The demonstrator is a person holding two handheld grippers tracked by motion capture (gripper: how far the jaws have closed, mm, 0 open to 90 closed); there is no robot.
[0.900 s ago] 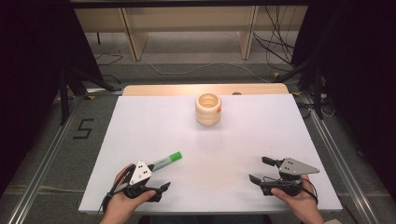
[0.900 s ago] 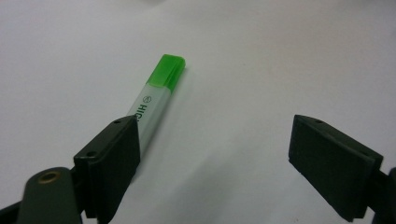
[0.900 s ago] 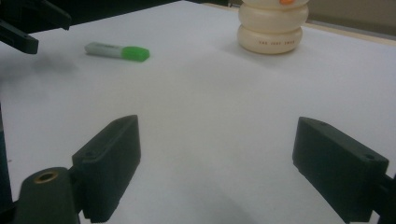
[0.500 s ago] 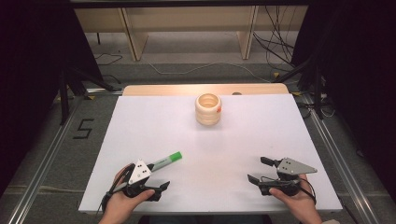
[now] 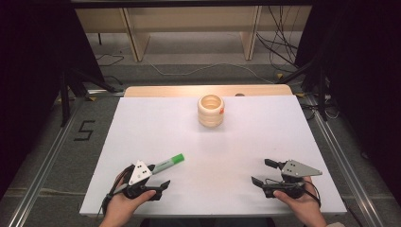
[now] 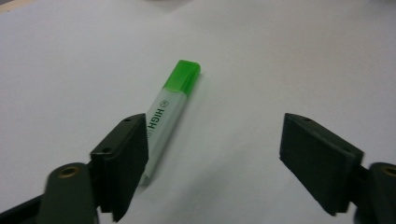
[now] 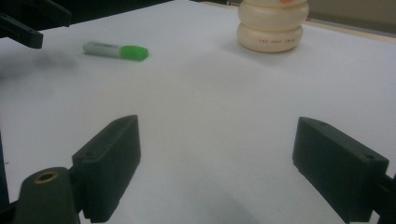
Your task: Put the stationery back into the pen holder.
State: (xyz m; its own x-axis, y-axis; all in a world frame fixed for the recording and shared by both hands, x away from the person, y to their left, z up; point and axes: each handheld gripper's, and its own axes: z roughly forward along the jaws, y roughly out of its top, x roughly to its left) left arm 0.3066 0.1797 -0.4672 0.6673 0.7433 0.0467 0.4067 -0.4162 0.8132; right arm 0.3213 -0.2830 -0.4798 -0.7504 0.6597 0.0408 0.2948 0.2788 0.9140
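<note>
A green-capped highlighter lies flat on the white table near the front left. My left gripper stands open right behind it. In the left gripper view the highlighter lies along the inner side of the left jaw, its rear end hidden behind that jaw, and my left gripper has its pads apart and pressing on nothing. My right gripper rests open at the front right with nothing between its jaws. The right gripper view has my right gripper over bare table, the highlighter far off.
A pale wooden ringed cup stands upright at the back middle of the table, and it also appears as the cup in the right gripper view. A wooden strip edges the table's far side. Metal rails and cables run on the floor around.
</note>
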